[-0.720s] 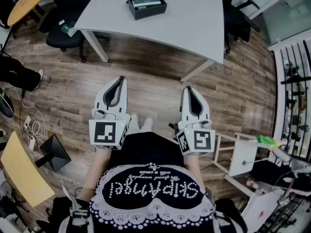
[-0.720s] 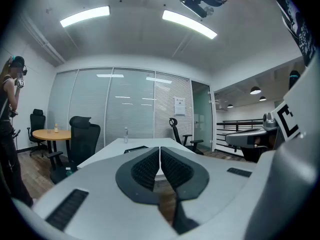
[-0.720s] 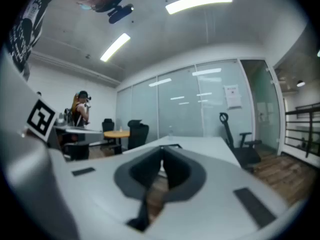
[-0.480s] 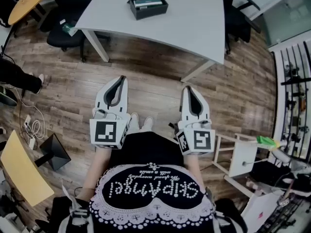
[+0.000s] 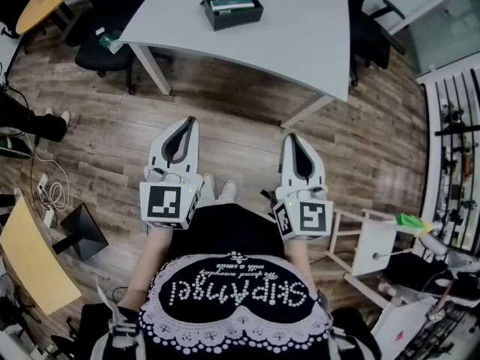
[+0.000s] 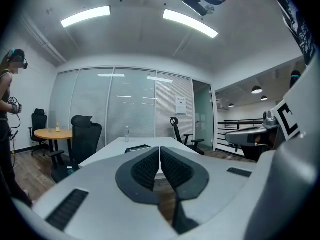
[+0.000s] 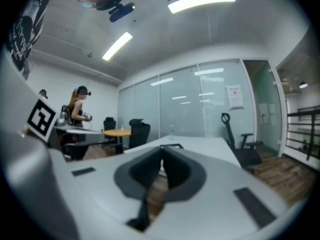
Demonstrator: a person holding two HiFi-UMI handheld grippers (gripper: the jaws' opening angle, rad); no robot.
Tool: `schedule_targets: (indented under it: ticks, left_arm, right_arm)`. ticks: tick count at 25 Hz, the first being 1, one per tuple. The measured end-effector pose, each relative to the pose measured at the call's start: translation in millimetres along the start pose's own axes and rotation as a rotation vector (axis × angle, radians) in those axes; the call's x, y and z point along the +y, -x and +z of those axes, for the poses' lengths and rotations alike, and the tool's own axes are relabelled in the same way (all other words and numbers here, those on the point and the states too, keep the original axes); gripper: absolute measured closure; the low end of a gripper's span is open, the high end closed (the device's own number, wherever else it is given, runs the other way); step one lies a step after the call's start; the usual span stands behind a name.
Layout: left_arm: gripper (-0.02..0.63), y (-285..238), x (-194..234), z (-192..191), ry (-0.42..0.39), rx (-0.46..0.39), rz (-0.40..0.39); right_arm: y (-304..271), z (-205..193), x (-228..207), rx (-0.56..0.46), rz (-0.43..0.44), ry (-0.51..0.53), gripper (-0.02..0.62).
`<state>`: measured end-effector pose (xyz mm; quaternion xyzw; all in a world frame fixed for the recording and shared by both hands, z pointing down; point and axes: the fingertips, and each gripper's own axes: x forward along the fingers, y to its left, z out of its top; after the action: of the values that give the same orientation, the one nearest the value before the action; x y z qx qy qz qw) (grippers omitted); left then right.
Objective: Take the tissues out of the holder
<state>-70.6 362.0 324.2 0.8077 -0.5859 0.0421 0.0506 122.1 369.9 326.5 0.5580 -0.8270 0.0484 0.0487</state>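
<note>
A person on a brown wood-plank floor (image 5: 112, 141) holds the white left gripper (image 5: 187, 121) with jaws pressed together and empty, well short of the black rectangular tissue holder (image 5: 232, 11), tissues (image 5: 231, 4) inside, on the white table (image 5: 300, 28), the white right gripper (image 5: 292, 136) likewise closed on nothing.

Slight rightward drift of holder (image 5: 232, 10); bystander's leg (image 5: 34, 124) further off left

White table (image 5: 300, 28) on wood floor (image 5: 240, 118); blk office chair (image 5: 101, 51) at its left, round wooden table (image 5: 45, 2) far left, cables (image 5: 46, 195) by left edge, white stand (image 5: 375, 246) at right.
</note>
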Motion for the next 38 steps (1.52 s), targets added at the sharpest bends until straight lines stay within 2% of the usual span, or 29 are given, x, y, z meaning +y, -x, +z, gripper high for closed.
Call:
schedule_targets:
  ticks: [7,18,26,30,38]
  left_arm:
    - [0.571,0.5,-15.9,-0.1,0.006,-0.009,0.013]
    - [0.571,15.3,-43.6,-7.2,0.011,-0.019,0.025]
    - [0.571,11.1,-33.7,-9.2,-0.005,-0.001,0.049]
    - [0.571,3.9,-23.4,-10.2,0.008,-0.003,0.024]
    - [0.577,-40.5,24.3,-4.8,0.033,-0.003,0.019]
  right_arm:
    - [7.9,1.4,-12.2,-0.031,0.017,-0.027,0.56]
    - [31.3,-10.0,-25.9,-0.019,0.041,-0.034,0.56]
    - [22.9,-17.3,-24.3,0.007,0.058,-0.044,0.56]
    - [7.1,-20.9,-19.3,0.028,0.056,-0.052,0.56]
    - [-50.0,-12.4,-16.5,0.042,0.027,-0.052,0.56]
